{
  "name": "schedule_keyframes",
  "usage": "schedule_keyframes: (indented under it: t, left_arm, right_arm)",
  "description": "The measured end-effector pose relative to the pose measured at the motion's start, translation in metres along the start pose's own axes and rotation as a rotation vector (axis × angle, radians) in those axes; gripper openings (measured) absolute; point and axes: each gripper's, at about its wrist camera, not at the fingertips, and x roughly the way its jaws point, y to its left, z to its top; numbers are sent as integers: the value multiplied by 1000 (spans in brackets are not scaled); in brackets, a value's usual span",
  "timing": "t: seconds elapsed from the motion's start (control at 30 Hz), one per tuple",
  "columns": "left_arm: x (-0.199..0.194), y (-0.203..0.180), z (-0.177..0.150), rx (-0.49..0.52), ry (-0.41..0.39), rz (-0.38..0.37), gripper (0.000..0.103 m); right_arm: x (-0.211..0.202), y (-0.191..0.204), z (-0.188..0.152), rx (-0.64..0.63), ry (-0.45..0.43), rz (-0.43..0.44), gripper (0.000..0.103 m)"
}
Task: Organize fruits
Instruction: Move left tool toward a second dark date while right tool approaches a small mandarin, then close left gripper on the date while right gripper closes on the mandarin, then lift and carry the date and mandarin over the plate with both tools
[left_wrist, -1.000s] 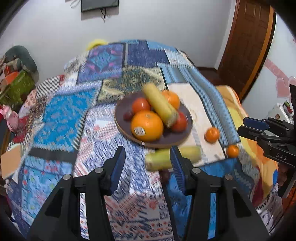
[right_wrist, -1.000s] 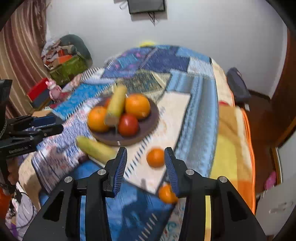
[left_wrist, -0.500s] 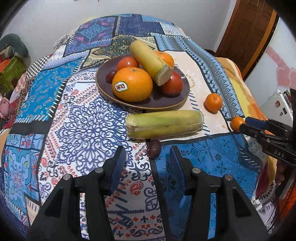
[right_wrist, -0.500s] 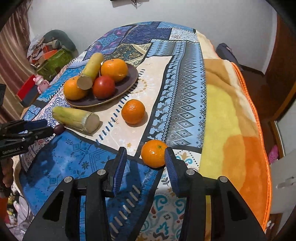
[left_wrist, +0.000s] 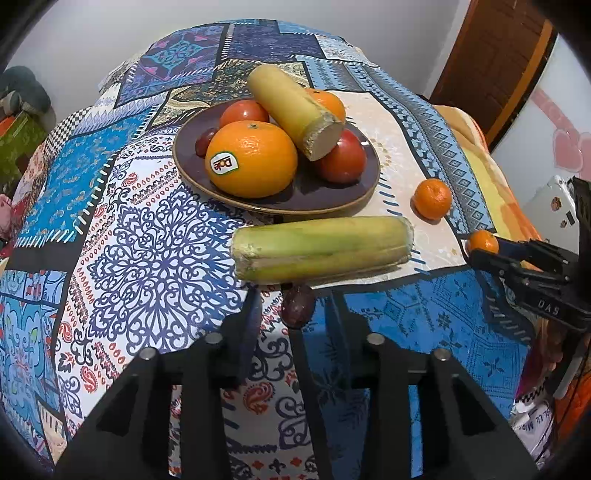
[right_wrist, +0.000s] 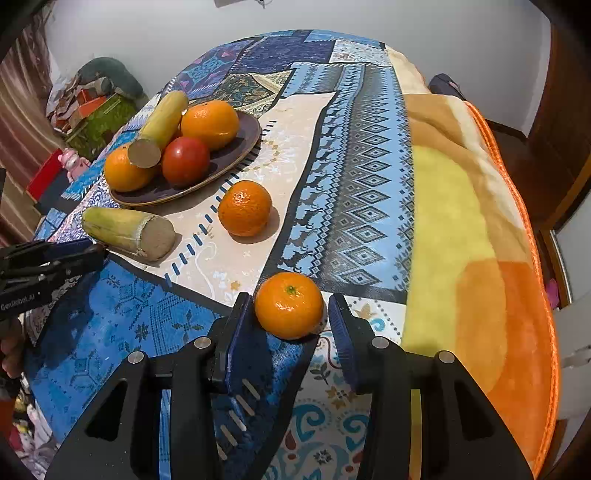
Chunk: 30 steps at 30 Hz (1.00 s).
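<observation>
Surface: a table under a patchwork cloth of blue, white and cream printed panels (left_wrist: 155, 258), with a yellow-and-orange blanket (right_wrist: 480, 258) along one side.

Dark brown round plate (left_wrist: 332, 199): six items counted. Two large oranges, one with a sticker (left_wrist: 251, 162) at the near rim, one behind (left_wrist: 328, 103). Two red tomatoes, one at the right (left_wrist: 341, 158), one at the back (left_wrist: 243, 112). One small dark red fruit (left_wrist: 205, 142) at the plate's left edge. One yellow-green cut cane section (left_wrist: 291, 110) propped across the pile.

Off the plate: four items counted. One second yellow-green cane section (left_wrist: 321, 249) lying flat, just beside the plate's near rim. One small dark purple-red fruit (left_wrist: 297, 304) just beside that section. Two small mandarins: one on the cream panel (right_wrist: 244, 207) near the plate, one nearer the table edge (right_wrist: 289, 305).

Left gripper (left_wrist: 293, 314): jaws just closing, now flanking the small dark purple-red fruit with a gap visible on both sides; no contact seen.

Right gripper (right_wrist: 288, 314): jaws narrow, set either side of the mandarin nearer the table edge; left pad at or nearly at the peel, right pad slightly clear. Firm clamping not shown.

Both fruits resting on the cloth.
</observation>
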Motion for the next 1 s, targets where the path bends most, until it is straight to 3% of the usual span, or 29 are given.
schedule_keyframes:
  t: [0.17, 0.53, 1.0]
  left_arm:
    - [0, -1, -2, 12, 4, -21, 16]
    - [-25, 7, -6, -13, -40, -20, 14]
    - [-66, 29, 35, -18, -178, 39, 14]
  right_arm:
    - [-1, 2, 0, -9, 0, -1, 33]
    - [-14, 9, 7, -9, -36, 13, 33]
    - [-31, 32, 50, -75, -143, 22, 33]
